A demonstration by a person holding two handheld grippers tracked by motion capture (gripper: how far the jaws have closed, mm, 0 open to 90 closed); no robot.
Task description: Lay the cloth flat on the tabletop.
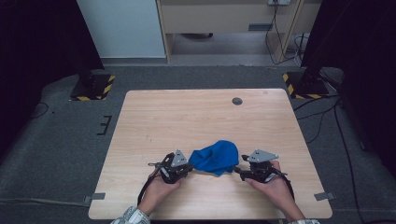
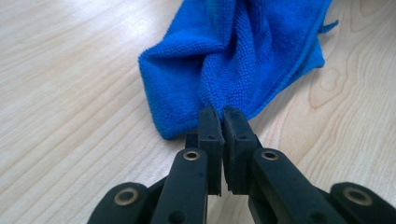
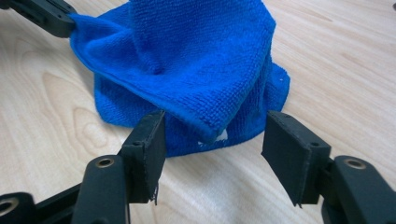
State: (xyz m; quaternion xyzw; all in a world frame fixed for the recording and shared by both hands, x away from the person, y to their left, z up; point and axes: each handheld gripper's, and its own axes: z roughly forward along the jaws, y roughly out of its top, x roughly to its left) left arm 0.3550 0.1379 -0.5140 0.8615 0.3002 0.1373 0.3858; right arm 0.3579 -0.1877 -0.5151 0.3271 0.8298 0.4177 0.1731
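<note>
A crumpled blue microfibre cloth (image 1: 215, 157) lies near the front middle of the wooden table (image 1: 187, 116). My left gripper (image 1: 188, 165) sits at the cloth's left side, its jaws shut on a pinched fold of the blue cloth (image 2: 233, 60). In the left gripper view the two pads meet on that fold, left gripper (image 2: 222, 114). My right gripper (image 1: 236, 169) rests at the cloth's right side with its jaws wide apart. In the right gripper view a hanging corner of the blue cloth (image 3: 187, 60) lies between the open jaws of the right gripper (image 3: 215, 133), touching neither pad. The left gripper's tip (image 3: 51, 18) holds the cloth's far corner.
A small dark round hole (image 1: 237, 101) marks the table's far side. Two black stands with yellow-striped bases (image 1: 92, 87) (image 1: 303, 84) flank the table's far corners on grey carpet. Cables run along the floor at right.
</note>
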